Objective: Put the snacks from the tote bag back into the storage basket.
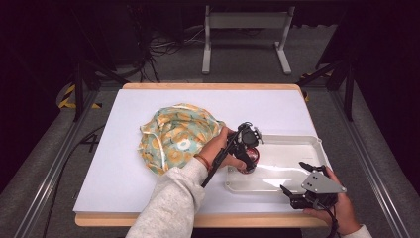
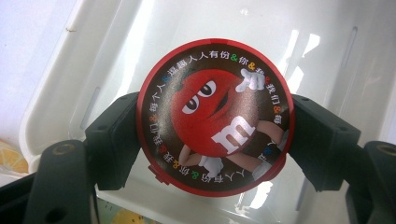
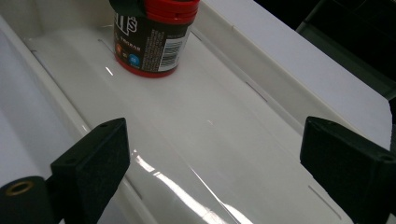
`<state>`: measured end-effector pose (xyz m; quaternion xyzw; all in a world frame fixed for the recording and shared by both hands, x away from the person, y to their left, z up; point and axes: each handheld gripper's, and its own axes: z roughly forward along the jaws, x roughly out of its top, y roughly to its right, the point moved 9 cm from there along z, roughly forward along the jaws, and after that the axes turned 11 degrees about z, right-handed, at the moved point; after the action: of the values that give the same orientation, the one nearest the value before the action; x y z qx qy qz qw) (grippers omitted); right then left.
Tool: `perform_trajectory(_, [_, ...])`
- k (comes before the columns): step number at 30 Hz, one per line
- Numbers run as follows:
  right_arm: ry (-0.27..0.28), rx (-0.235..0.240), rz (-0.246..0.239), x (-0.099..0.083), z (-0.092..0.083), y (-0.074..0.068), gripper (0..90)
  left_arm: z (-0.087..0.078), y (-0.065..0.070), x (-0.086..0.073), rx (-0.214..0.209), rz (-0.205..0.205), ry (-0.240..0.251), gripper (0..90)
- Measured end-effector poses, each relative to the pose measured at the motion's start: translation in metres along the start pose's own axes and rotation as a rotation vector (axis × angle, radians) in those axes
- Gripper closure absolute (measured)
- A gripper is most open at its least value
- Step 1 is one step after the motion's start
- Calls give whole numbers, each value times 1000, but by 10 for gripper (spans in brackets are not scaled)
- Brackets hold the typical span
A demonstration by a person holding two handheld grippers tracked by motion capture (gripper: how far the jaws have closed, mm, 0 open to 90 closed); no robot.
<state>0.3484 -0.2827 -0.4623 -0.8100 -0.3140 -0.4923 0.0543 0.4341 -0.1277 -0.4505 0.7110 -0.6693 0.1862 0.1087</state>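
You have the red candy tub [image 2: 215, 119] pinched by its lid in your left gripper [image 1: 246, 148] and standing on the floor of the white tray [image 1: 292, 144], so only letting go remains, while your right gripper [image 1: 302, 191] waits spread wide at the tray's near end

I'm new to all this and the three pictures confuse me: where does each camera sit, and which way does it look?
High view: above the person's side, looking forward and down on the table; forearms and both hands show.
Left gripper view: rides the left gripper, looking down on the red-lidded candy jar clamped between its jaws.
Right gripper view: rides the right gripper, looking along open jaws into the white tray.
All three share the jar and tray.
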Motion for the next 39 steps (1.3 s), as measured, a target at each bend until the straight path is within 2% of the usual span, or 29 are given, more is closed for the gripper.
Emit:
perform_trajectory(7, [1,0,-2,0,0,0,89,-2,0,1,9,-1,17,248])
perform_trajectory(19, [3,-1,-3,1,0,0,89,-7,0,1,28,8,17,230])
perform_trajectory(20, [5,0,-1,1,0,0,89,-7,1,1,33,-1,23,229])
perform_trajectory(23, [3,2,-5,1,0,0,89,-11,1,2,55,25,17,236])
perform_trajectory(25, [3,-1,-4,1,0,0,88,-13,1,2,63,22,22,235])
perform_trajectory(30, [3,3,-8,1,0,-1,87,-18,3,4,66,12,50,253])
perform_trajectory(31, [3,3,-9,1,0,-2,88,-19,5,4,68,28,52,262])
perform_trajectory(39, [3,2,-5,1,1,0,87,-24,5,2,96,31,42,218])
